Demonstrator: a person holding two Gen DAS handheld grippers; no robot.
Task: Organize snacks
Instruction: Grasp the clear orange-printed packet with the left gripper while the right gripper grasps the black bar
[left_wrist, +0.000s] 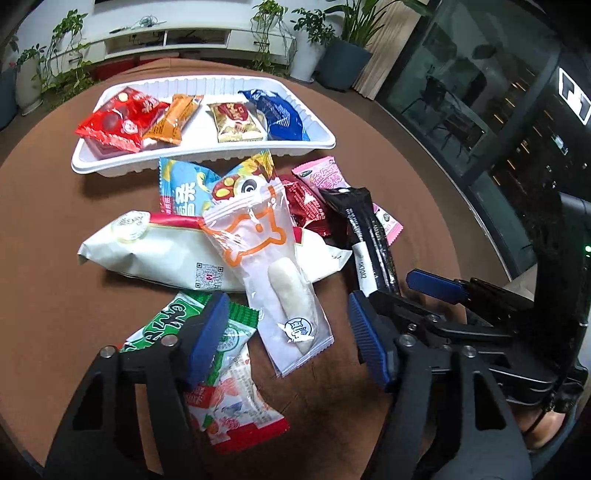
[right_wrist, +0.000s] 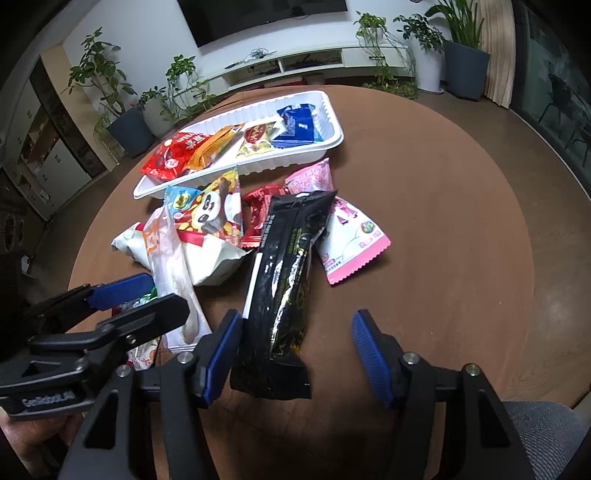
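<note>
White tray (left_wrist: 110, 168) at twelve o'clock holds four packets; about nine still litter the bench (left_wrist: 55, 221). Left claw (left_wrist: 284, 332) is spread around the clear packet (left_wrist: 273, 273), right claw (right_wrist: 291, 350) spread around the black packet (right_wrist: 284, 280); neither pinches.

The round brown table (left_wrist: 44, 206) is being viewed steeply downward at close range from both wrists; the white plastic tray (left_wrist: 207, 157) (right_wrist: 236, 168) is being shared upper-centre.
</note>
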